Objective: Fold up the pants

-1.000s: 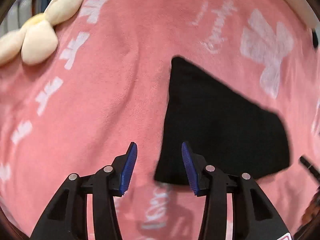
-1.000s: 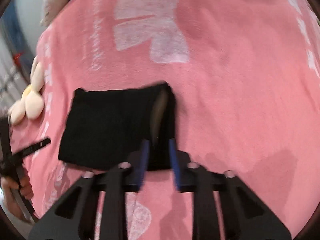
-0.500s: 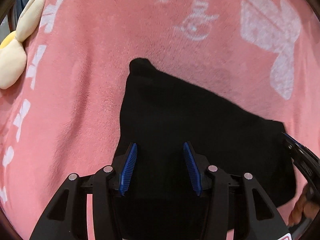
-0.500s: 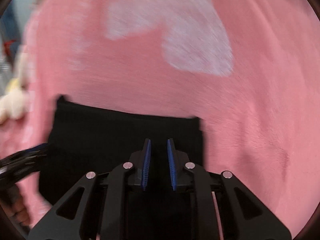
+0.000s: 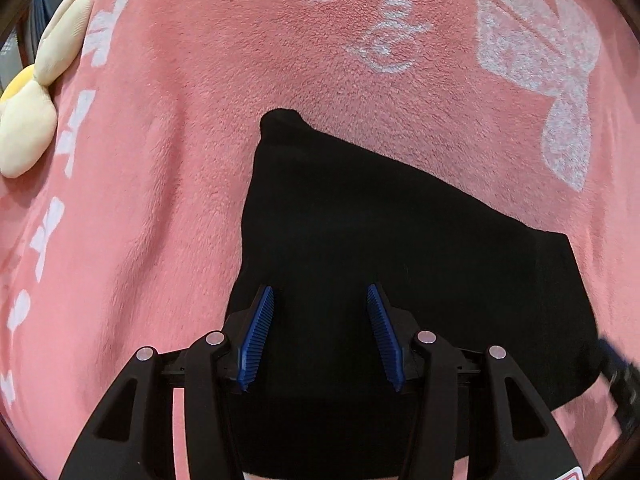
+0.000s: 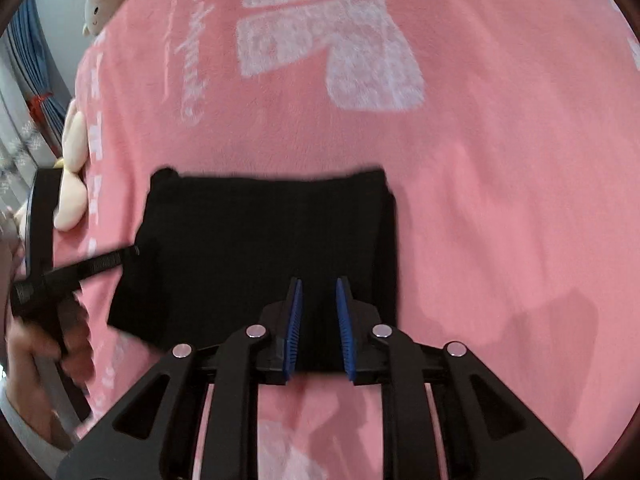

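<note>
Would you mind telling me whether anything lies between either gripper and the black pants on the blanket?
Nothing visible does. The left gripper and right gripper both sit directly over the folded black pants; only bare pink blanket surrounds them.

The folded pants [image 6: 260, 248] lay flat on the blanket [image 6: 500, 160]. A flower-shaped plush [image 5: 32, 112] rested on the blanket well to their left, and another plush toy [image 6: 100, 0] sat beyond, at the blanket's far edge.

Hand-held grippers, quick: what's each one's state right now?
Left hand-held gripper: open, over the black pants, gripping nothing.
Right hand-held gripper: narrowly open, nothing between the pads.
</note>
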A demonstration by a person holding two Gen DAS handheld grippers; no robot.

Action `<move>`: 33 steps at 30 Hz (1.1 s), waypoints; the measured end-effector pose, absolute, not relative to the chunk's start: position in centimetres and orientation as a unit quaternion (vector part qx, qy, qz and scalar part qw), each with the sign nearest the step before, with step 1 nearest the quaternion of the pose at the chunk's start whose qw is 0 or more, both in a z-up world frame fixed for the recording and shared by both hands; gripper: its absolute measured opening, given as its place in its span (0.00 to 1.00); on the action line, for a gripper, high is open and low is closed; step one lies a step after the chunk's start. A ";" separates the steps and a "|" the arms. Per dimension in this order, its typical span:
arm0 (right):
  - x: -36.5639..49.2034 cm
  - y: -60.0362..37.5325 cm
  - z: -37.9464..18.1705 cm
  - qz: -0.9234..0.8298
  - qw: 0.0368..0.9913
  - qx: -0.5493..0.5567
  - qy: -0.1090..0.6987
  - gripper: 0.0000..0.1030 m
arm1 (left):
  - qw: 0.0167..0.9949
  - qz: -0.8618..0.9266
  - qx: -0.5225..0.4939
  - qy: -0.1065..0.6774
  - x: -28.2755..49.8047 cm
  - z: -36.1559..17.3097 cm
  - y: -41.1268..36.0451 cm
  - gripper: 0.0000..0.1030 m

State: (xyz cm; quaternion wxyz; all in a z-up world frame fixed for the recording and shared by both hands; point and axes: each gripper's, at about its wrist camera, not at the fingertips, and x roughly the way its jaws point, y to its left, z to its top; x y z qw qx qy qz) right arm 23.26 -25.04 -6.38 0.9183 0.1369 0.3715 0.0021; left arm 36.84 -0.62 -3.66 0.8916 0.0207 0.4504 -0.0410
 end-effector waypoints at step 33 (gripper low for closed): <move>23.7 -24.0 -4.7 -0.038 0.927 0.103 0.360 0.16 | 0.875 -0.046 -0.031 0.481 31.8 -6.3 3.1 0.74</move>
